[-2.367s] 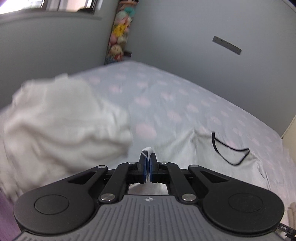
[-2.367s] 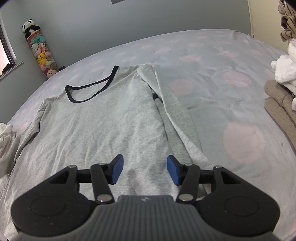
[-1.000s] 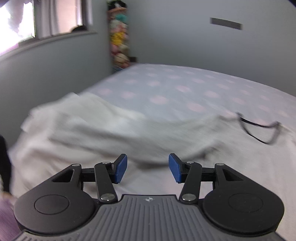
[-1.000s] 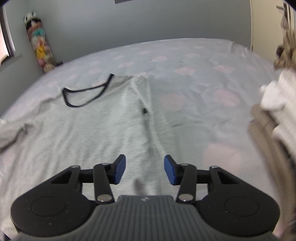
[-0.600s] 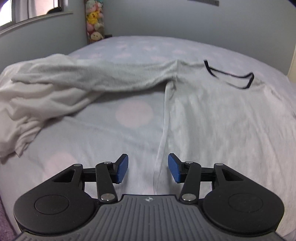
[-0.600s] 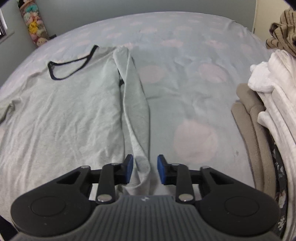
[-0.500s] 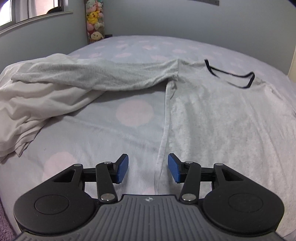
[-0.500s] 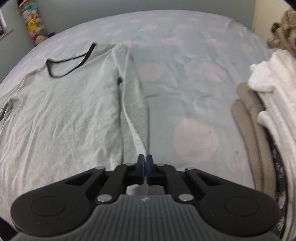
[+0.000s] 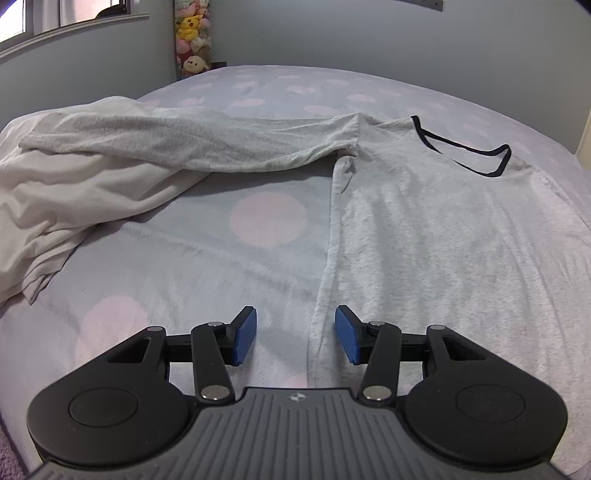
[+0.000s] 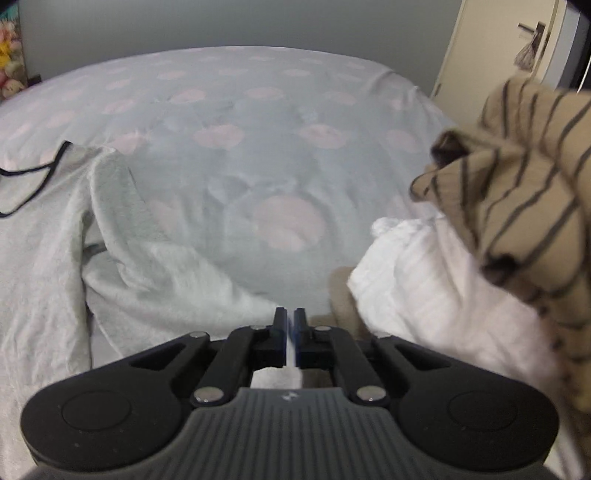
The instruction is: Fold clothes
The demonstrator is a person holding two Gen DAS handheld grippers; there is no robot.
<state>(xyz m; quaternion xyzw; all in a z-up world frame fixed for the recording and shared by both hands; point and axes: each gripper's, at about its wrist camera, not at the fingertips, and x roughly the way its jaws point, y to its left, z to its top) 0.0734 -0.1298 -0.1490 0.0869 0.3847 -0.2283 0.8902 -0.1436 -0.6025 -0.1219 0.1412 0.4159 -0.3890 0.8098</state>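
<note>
Grey walls close in a bed (image 9: 207,254) whose pale cover, dotted with pink rounds, fills both views. Taking the grey long-sleeved shirt (image 9: 443,236) as the landmark, it lies flat on the cover with its dark-edged neckline (image 9: 465,151) toward the far wall. Left of it, a crumpled cream sheet (image 9: 74,199) is heaped at the bed's edge, and the shirt's left sleeve (image 9: 192,144) stretches out over that heap. Beyond the sleeve, a tall rack of soft toys (image 9: 192,37) stands in the corner under a window sill. The left gripper (image 9: 295,339) hovers at the shirt's side hem, its blue pads standing apart with the hem's edge lying between them, unpressed.

In the right wrist view, the right gripper (image 10: 290,339) is clamped on the end of the shirt's right sleeve (image 10: 155,273), a sliver of pale cloth showing between the pads; the sleeve runs from there back to the shoulder. Right of the shirt, a pile of clothes crowds close: white ribbed fabric (image 10: 436,280), a tan piece below it, and a tan garment with dark stripes (image 10: 524,192) on top, all blurred. A door with a handle (image 10: 532,29) stands behind the pile. Most of the shirt's body is cut off at this view's left edge.
</note>
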